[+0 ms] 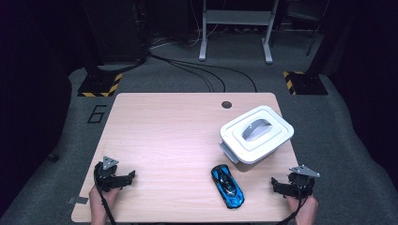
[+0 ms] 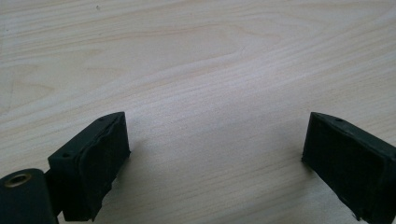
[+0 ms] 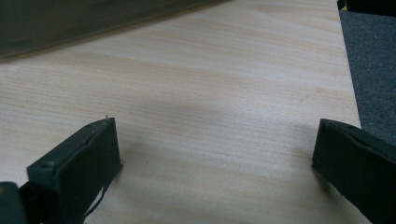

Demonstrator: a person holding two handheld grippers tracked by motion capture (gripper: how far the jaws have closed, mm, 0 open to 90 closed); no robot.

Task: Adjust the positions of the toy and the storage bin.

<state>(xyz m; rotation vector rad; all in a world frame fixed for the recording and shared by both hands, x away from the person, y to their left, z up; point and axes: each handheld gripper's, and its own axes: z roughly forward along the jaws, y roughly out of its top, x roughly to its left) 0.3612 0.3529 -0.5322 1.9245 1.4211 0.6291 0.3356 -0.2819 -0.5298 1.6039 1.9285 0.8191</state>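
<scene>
Resting low at the near corners of the wooden table (image 1: 159,122), your left gripper (image 1: 132,175) and right gripper (image 1: 273,183) both have their jaws spread wide with nothing between them — bare wood in each gripper view. The blue toy car (image 1: 227,185) lies untouched near the front edge, just beside your right gripper and nearer to it than to the left. Behind it sits the white lidded container (image 1: 256,134) (lid on, grey handle up), close to the car but apart from it. Judging by this, nothing is grasped yet — the whole job remains.
</scene>
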